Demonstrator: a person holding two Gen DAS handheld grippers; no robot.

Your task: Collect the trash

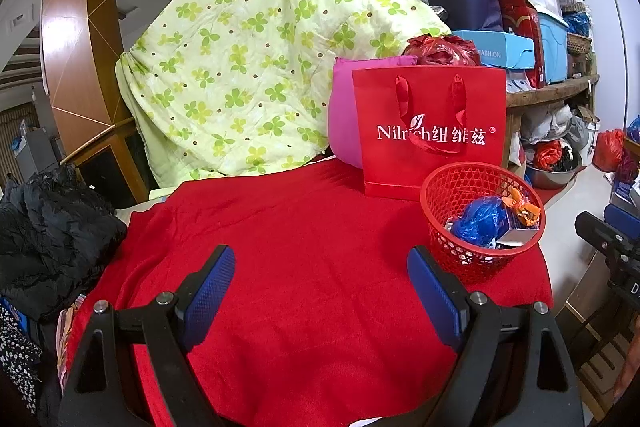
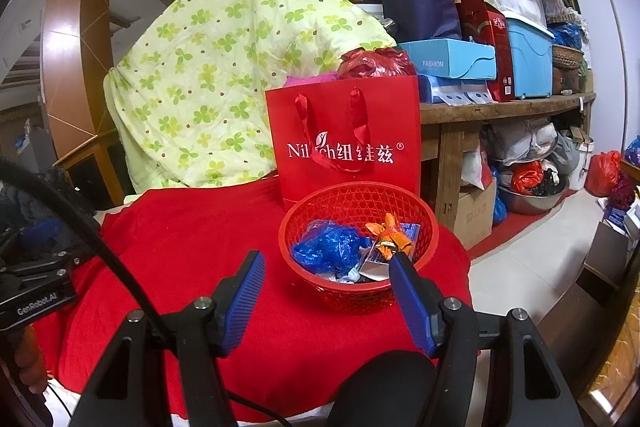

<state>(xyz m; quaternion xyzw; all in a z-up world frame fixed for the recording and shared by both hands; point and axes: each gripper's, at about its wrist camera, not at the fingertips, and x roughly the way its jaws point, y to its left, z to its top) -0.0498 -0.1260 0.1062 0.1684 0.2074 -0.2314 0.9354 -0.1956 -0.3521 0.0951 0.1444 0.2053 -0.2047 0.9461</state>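
A red mesh basket (image 1: pixel 452 243) (image 2: pixel 420 223) stands on the red cloth (image 1: pixel 300 247) (image 2: pixel 192 239) at the right. Inside it lie a crumpled blue plastic bag (image 1: pixel 480 221) (image 2: pixel 328 247), an orange wrapper (image 1: pixel 522 209) (image 2: pixel 390 233) and a silvery packet (image 2: pixel 374 263). My left gripper (image 1: pixel 322 263) hovers open over bare cloth, left of the basket, nothing between its blue pads. My right gripper (image 2: pixel 328 267) is open just in front of the basket, its right fingertip (image 2: pixel 400 267) at the basket's near rim, holding nothing.
A red paper gift bag (image 1: pixel 434 131) (image 2: pixel 344 139) stands behind the basket, with a pink cushion (image 1: pixel 344 115) and a green clover quilt (image 1: pixel 248 59) (image 2: pixel 208 75) behind. Black jacket (image 1: pixel 48 239) at left. Cluttered wooden shelf (image 2: pixel 500 107) at right; tiled floor (image 2: pixel 532 259) beyond the cloth's edge.
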